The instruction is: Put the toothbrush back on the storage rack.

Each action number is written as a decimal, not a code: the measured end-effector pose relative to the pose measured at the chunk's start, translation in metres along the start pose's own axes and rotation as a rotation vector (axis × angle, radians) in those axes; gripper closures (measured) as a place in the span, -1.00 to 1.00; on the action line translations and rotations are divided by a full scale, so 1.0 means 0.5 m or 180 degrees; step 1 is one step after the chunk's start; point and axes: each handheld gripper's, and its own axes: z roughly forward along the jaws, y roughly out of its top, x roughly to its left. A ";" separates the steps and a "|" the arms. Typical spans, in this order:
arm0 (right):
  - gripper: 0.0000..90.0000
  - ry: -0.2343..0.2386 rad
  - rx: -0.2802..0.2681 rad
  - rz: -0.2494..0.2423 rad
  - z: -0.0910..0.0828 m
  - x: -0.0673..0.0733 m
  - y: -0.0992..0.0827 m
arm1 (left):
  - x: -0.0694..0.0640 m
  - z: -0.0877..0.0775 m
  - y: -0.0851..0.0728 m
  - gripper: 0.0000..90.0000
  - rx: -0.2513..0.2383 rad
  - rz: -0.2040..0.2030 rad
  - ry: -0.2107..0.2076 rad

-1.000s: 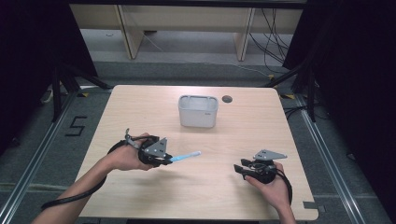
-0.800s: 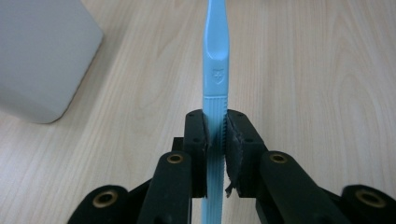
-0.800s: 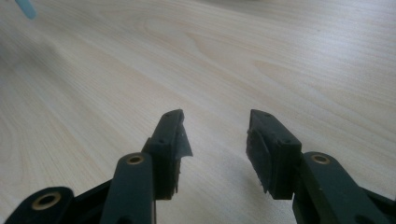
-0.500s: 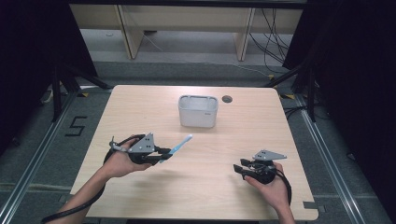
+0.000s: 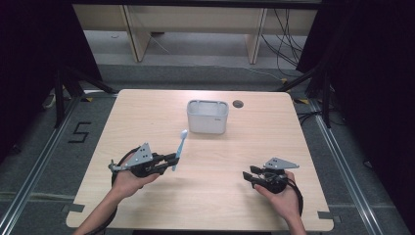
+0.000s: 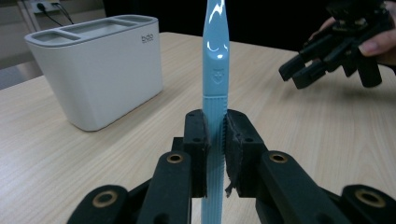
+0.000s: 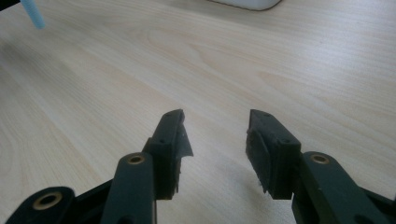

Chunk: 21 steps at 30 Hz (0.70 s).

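Your left tongs (image 5: 172, 159) sit over the near-left part of the wooden desk (image 5: 147, 112), held in your left hand (image 5: 128, 180), and they are clamped on a light blue toothbrush (image 5: 179, 150). In the left gripper view the two black pads press on the ribbed lower part of the handle from both sides, and the toothbrush (image 6: 215, 70) rises straight up between them and runs out of the top of the picture. In the high view the toothbrush slants from the tongs up and away from you, its head end pointing toward the white toothbrush holder (image 5: 208, 116), which stands near the far middle of the desk, apart from the brush tip. That holder (image 6: 98, 70) appears in the left gripper view as a white box with slots in its grey top, standing to the left of the handle. A small dark round hole (image 5: 238, 104) lies in the desk just beside the holder on its right. Your right tongs (image 5: 248, 176) rest low over the near-right part of the desk in your right hand (image 5: 281, 193), well apart from the left pair. In the right gripper view the jaws stand wide, with bare desk between the pads (image 7: 175, 140).
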 end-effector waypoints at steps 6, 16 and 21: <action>0.28 -0.0032 -0.0017 -0.0053 -0.002 0.001 0.002 | -0.006 0.005 -0.013 0.75 -0.0181 -0.0172 0.0161; 0.29 0.0027 -0.0130 -0.0104 0.011 0.011 0.004 | -0.013 0.021 -0.019 0.75 -0.0475 -0.0371 0.0330; 0.28 0.0008 -0.0218 -0.0095 0.015 0.021 0.007 | -0.018 0.026 -0.019 0.75 -0.0473 -0.0415 0.0363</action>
